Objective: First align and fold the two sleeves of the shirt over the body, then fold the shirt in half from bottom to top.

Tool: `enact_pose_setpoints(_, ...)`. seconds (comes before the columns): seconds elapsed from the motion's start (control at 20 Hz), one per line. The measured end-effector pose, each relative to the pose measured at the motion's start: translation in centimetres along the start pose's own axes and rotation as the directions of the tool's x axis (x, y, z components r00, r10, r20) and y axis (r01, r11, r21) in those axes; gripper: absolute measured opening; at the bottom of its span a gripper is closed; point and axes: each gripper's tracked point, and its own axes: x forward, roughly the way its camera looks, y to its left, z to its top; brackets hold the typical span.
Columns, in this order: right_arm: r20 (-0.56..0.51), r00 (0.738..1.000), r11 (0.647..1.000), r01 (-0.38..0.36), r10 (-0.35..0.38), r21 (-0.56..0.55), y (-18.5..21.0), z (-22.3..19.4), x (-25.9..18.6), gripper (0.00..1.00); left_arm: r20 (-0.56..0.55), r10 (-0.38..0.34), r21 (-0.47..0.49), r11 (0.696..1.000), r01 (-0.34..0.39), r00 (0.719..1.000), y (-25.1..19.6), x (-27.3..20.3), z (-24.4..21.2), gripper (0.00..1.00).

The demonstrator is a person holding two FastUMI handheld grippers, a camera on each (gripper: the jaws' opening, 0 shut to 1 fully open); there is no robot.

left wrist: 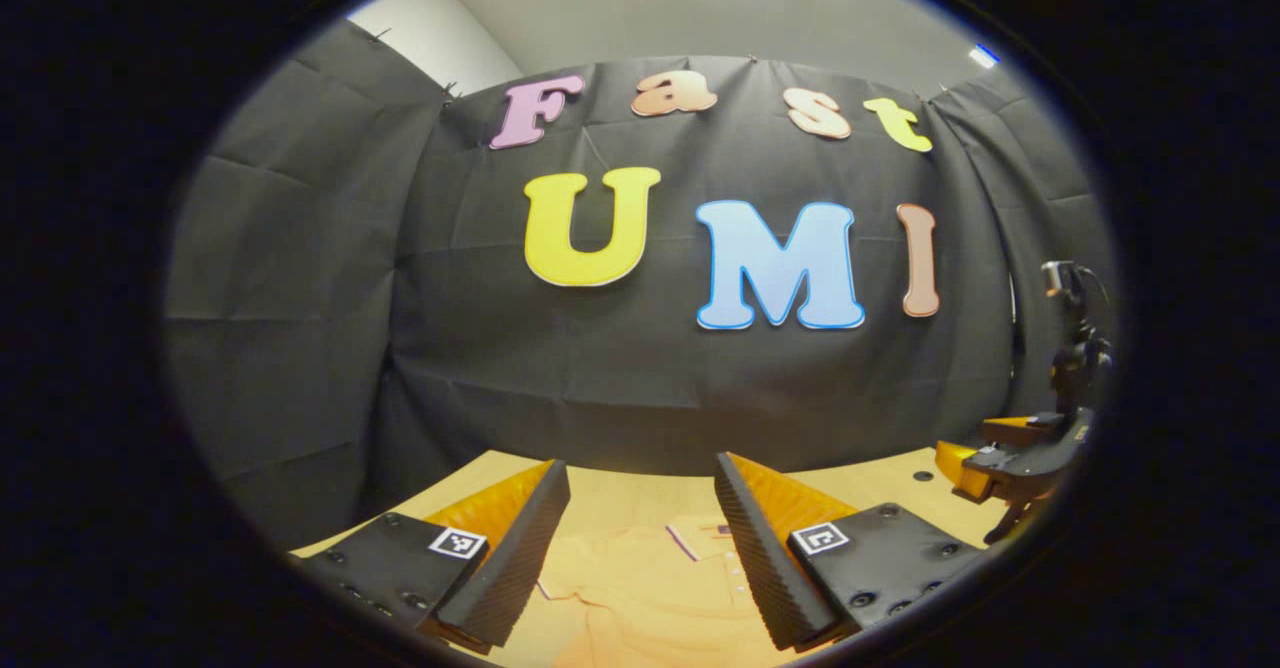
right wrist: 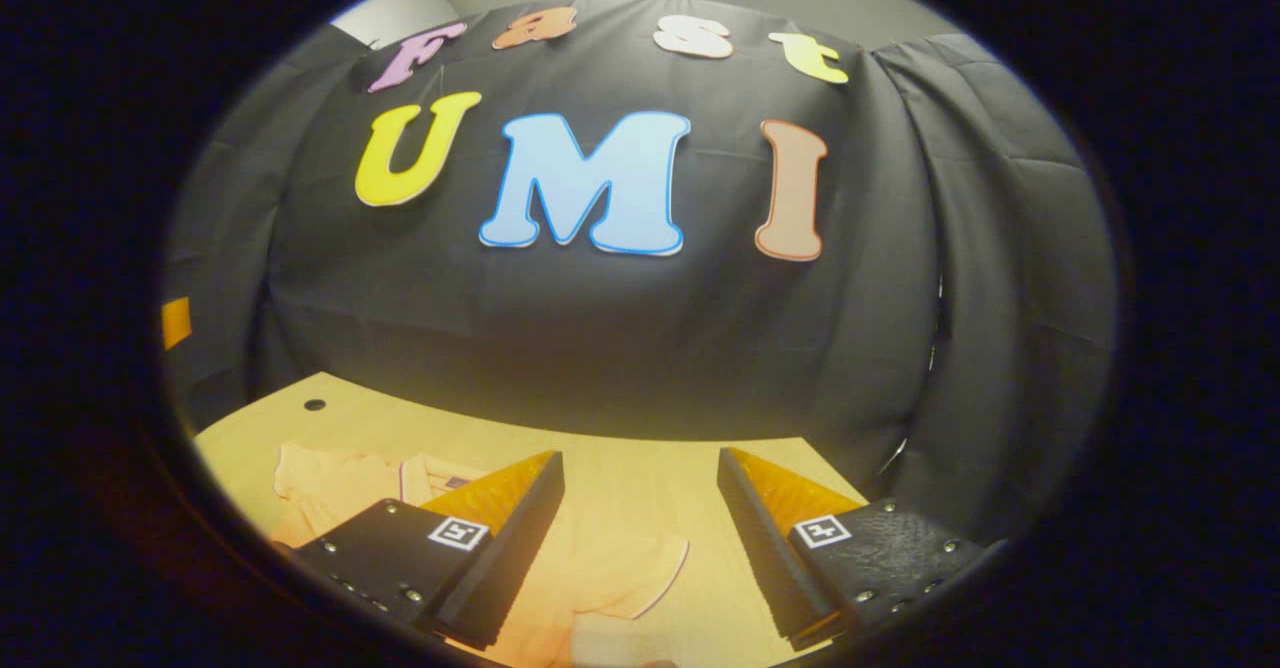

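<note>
— Looking across my feeds, I see the wooden table [right wrist: 640, 458] running up to the black cloth wall [right wrist: 620, 328], and the orange shirt [left wrist: 640, 588] lies flat on it. Where is it from your side?

— In the right gripper view the shirt's sleeve [right wrist: 630, 568] spreads toward the table's middle, collar end to the left.

— My left gripper [left wrist: 640, 548] hovers above the shirt's button placket, jaws wide apart, nothing between them.

— The right gripper [right wrist: 640, 538] is likewise spread over the sleeve, gripping nothing. It also shows at the left gripper view's right edge.
</note>
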Motion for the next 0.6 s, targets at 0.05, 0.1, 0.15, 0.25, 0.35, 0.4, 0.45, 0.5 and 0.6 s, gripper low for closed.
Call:
enact_pose_setpoints(0.05, -0.035, 0.999, 1.000, 0.004, -0.004, 0.000, -0.1, -1.2, 1.0, 0.95, -0.005, 0.008, -0.005, 1.000, -0.008, 1.000, 0.3, 0.0, -0.2, 0.94)
enact_pose_setpoints(0.1, -0.071, 0.997, 1.000, 0.006, -0.006, -0.001, -0.3, -2.5, 1.8, 0.96, -0.011, 0.018, -0.010, 1.000, -0.019, 1.000, 0.7, 0.0, -0.4, 0.94)
enact_pose_setpoints(0.15, -0.105, 0.994, 1.000, 0.006, -0.006, -0.002, -0.4, -3.7, 2.6, 0.96, -0.016, 0.030, -0.013, 0.999, -0.030, 0.999, 1.1, -0.2, -0.4, 0.94)
enact_pose_setpoints(0.25, -0.162, 0.987, 1.000, 0.010, -0.011, -0.006, -0.6, -5.8, 4.2, 0.96, -0.023, 0.048, -0.017, 0.999, -0.049, 0.999, 1.6, -0.6, -0.7, 0.94)
enact_pose_setpoints(0.35, -0.213, 0.977, 1.000, 0.009, -0.011, -0.008, -0.7, -8.1, 5.6, 0.96, -0.032, 0.063, -0.017, 0.998, -0.064, 0.997, 1.9, -0.7, -1.1, 0.94)
enact_pose_setpoints(0.4, -0.243, 0.970, 1.000, 0.007, -0.008, -0.005, -0.8, -9.1, 6.2, 0.96, -0.037, 0.070, -0.017, 0.997, -0.071, 0.997, 2.1, -0.7, -1.1, 0.94)
enact_pose_setpoints(0.45, -0.273, 0.962, 1.000, 0.006, -0.005, 0.000, -0.9, -10.2, 6.6, 0.96, -0.039, 0.076, -0.019, 0.997, -0.076, 0.996, 2.2, -0.8, -1.1, 0.94)
enact_pose_setpoints(0.5, -0.306, 0.952, 1.000, 0.009, -0.006, 0.009, -1.1, -11.2, 6.9, 0.96, -0.041, 0.083, -0.021, 0.996, -0.084, 0.996, 2.4, -0.9, -1.2, 0.95)
enact_pose_setpoints(0.6, -0.359, 0.933, 0.999, 0.019, -0.004, 0.039, -1.3, -13.1, 7.8, 0.96, -0.045, 0.097, -0.016, 0.995, -0.098, 0.994, 2.9, -1.4, -1.5, 0.94)
